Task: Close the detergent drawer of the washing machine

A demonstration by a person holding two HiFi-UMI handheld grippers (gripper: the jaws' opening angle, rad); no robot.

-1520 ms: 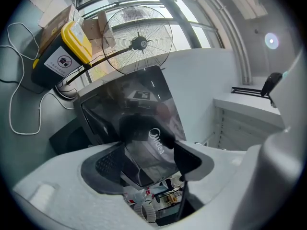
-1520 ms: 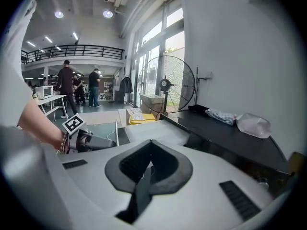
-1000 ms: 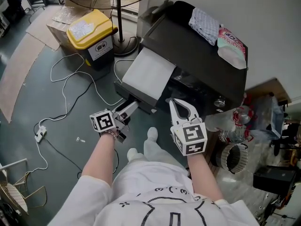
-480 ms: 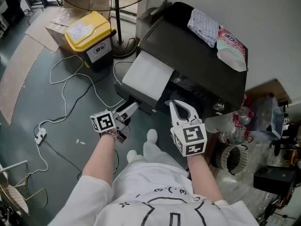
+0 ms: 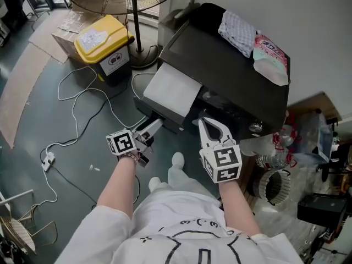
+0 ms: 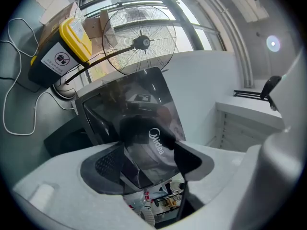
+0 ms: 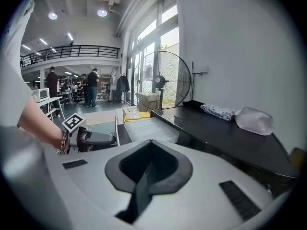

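A black washing machine (image 5: 231, 76) stands against the wall. A wide pale drawer (image 5: 173, 89) sticks out of its front, toward the floor side. My left gripper (image 5: 155, 124) hovers at the drawer's lower front corner, open, with nothing between its fingers. In the left gripper view a glossy black panel (image 6: 139, 104) with a logo shows through the gap of that gripper (image 6: 151, 147). My right gripper (image 5: 204, 118) is shut and empty, just in front of the machine's dark front beside the drawer. The right gripper view looks over the pale drawer (image 7: 144, 124) and the black top (image 7: 225, 138).
A checked cloth (image 5: 239, 23) and a pink-and-white pouch (image 5: 270, 54) lie on the machine's top. A yellow-lidded bin (image 5: 104, 37), a fan stand (image 5: 140, 48) and cables with a power strip (image 5: 47, 158) are on the floor at left. Bottles (image 5: 278, 142) and a basket (image 5: 272, 183) crowd the right.
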